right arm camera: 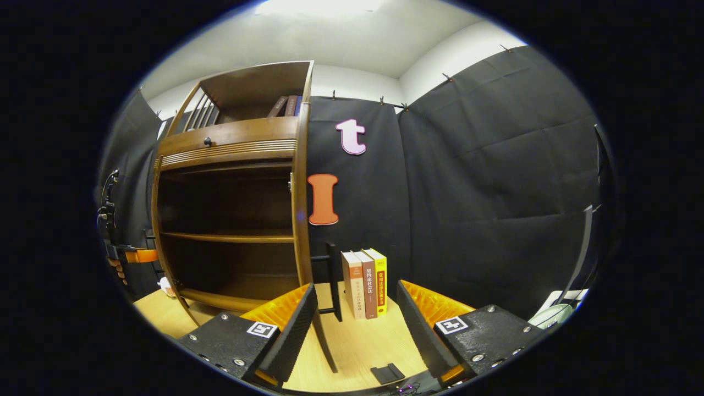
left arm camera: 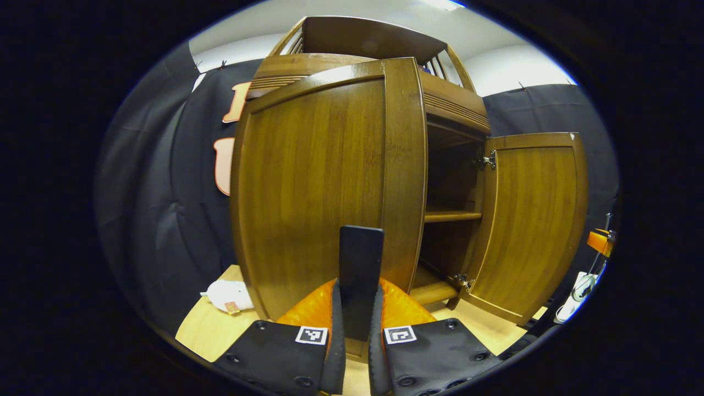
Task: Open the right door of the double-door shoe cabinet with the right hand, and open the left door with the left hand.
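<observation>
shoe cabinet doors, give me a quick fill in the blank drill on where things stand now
1. The left gripper has its fingers shut on the dark ____ of the left door.
2. The right door stands ____.
3. The right gripper has its fingers ____, holding nothing.
4. Beside the cabinet, three ____ stand upright on the floor.

Missing words: handle; open; open; books
</observation>
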{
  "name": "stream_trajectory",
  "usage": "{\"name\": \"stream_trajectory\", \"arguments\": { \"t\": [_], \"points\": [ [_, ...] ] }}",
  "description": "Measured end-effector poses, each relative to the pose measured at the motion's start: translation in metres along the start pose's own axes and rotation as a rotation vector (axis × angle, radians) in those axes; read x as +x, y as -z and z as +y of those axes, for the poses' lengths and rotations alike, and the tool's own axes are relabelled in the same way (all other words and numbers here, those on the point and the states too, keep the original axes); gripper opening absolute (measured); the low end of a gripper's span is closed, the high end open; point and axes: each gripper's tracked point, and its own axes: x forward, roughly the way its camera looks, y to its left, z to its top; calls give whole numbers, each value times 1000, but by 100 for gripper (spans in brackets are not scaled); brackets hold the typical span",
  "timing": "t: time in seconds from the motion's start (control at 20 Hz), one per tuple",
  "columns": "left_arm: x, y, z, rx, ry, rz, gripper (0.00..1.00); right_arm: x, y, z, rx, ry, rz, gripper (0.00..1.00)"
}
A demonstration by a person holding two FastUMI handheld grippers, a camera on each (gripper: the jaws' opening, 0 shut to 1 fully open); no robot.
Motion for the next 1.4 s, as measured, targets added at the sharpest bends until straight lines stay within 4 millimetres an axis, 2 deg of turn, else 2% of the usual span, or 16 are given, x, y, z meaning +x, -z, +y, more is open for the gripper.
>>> {"name": "stream_trajectory", "arguments": {
  "t": [0.1, 0.35, 0.45, 0.5, 0.6, 0.7, 0.75, 0.85, 0.95, 1.05, 1.2, 1.4],
  "points": [
    [-15, 0, 11, -8, -6, 0, 29, -5, -8, 12, -1, -20, -16, 89],
    [-51, -1, 46, 14, -55, -16, 28, -15, -15, 37, 0, -69, -32, 89],
    [-65, -2, 66, 22, -93, -27, 19, -17, -18, 43, -7, -80, -37, 89],
    [-71, -3, 73, 19, -107, -33, 17, -19, -18, 46, -9, -85, -38, 89],
    [-77, -1, 87, 20, -112, -33, 12, -22, -20, 52, -7, -96, -42, 89],
    [-84, 0, 109, 28, -154, -36, 16, -24, -21, 61, -7, -112, -46, 89],
    [-88, -2, 121, 46, -177, -44, 8, -25, -21, 64, -9, -119, -48, 89],
    [-95, -4, 138, 41, -195, -57, 8, -25, -21, 70, -13, -126, -52, 89],
    [-96, -5, 147, -2, -175, -62, 8, -27, -18, 78, -11, -135, -50, 89],
    [-99, -4, 153, 13, -169, -60, 8, -26, -20, 85, -7, -145, -52, 89],
    [-102, -1, 172, 31, -191, -47, 7, -27, -19, 93, -14, -154, -50, 89],
    [-116, 3, 195, 7, -227, -39, 7, -22, -19, 103, 0, -169, -40, 89]
  ]
}}
